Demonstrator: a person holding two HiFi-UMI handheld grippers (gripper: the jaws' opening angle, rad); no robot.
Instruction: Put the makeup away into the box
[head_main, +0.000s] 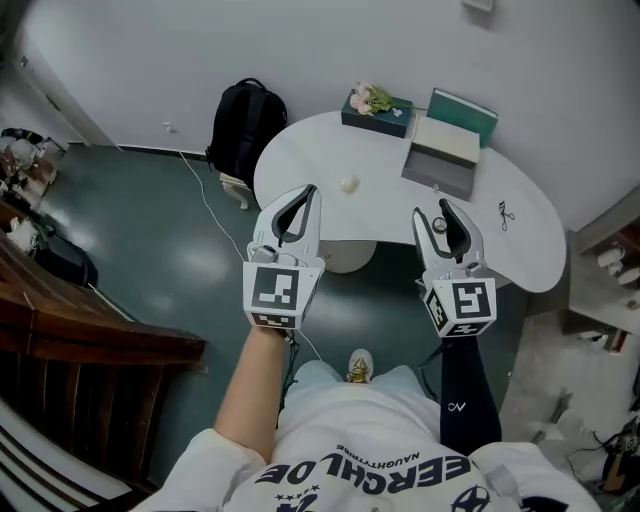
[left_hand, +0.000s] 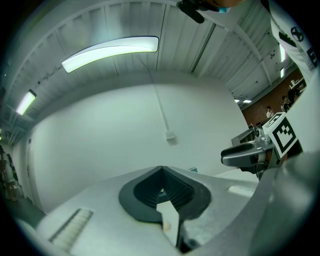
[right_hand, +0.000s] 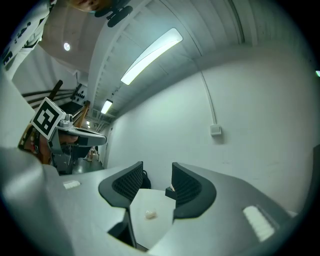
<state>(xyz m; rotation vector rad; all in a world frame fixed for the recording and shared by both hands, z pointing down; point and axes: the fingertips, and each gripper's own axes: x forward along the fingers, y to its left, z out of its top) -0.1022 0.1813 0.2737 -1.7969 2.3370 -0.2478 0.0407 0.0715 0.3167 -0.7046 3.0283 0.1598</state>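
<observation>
Left tool (head_main: 306, 195): closed, empty, short of the tabletop's (head_main: 530, 250) near edge.
Right tool (head_main: 432, 210): jaws apart, empty.
Makeup (head_main: 349, 185): small white piece, loose mid-tabletop.
Box (head_main: 440, 160): open, at the far edge.
Progress: seemingly unstarted; grasp and carry remain.

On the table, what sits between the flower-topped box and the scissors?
A grey box sits there; only the head view shows it.
</observation>
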